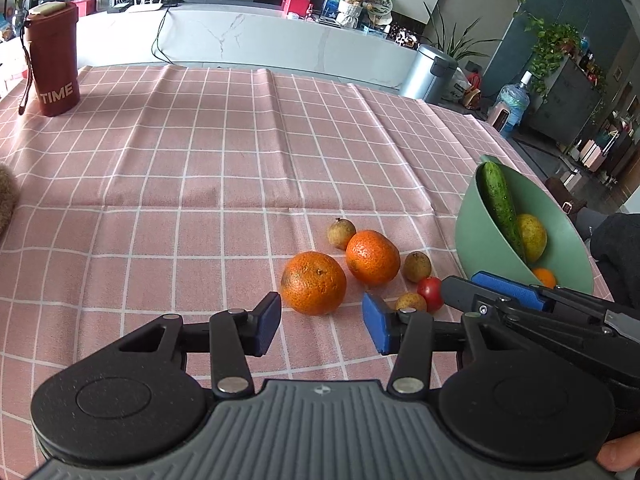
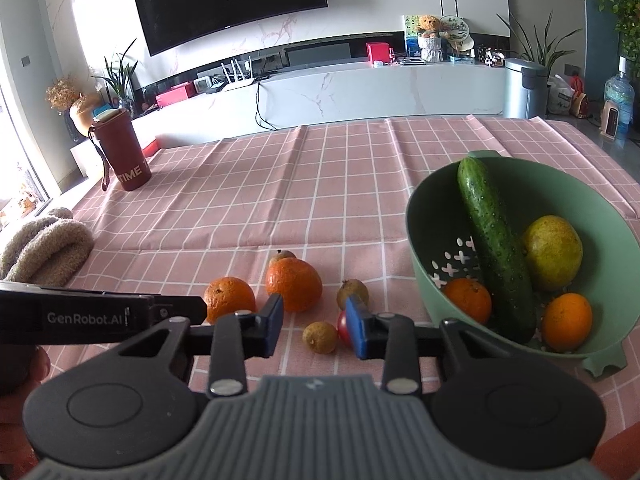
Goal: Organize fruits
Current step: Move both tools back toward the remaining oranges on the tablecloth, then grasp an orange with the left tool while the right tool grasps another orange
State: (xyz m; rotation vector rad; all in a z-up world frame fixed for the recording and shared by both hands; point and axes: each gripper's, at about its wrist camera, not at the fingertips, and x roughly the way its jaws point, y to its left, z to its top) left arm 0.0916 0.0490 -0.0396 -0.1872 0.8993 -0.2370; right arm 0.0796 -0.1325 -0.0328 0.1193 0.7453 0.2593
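Note:
Two oranges (image 1: 313, 289) (image 1: 372, 256) lie on the pink checked tablecloth, with three small brown fruits (image 1: 341, 233) (image 1: 416, 266) (image 1: 410, 302) and a red tomato (image 1: 430, 292) beside them. My left gripper (image 1: 322, 327) is open, just short of the nearer orange. My right gripper (image 2: 314, 327) is open, with a small brown fruit (image 2: 319, 337) between its fingers' line and the tomato (image 2: 343, 330) behind its right pad. A green colander bowl (image 2: 424, 216) at the right holds a cucumber (image 2: 494, 248), a pear (image 2: 553, 252) and two oranges (image 2: 467, 300) (image 2: 567, 321).
A dark red tumbler marked TIME (image 1: 53, 60) stands at the table's far left. A beige knitted cloth (image 2: 44, 250) lies at the left edge. The table's far edge faces a white marble counter (image 1: 280, 40). The other gripper's body (image 1: 540, 312) lies close at the right.

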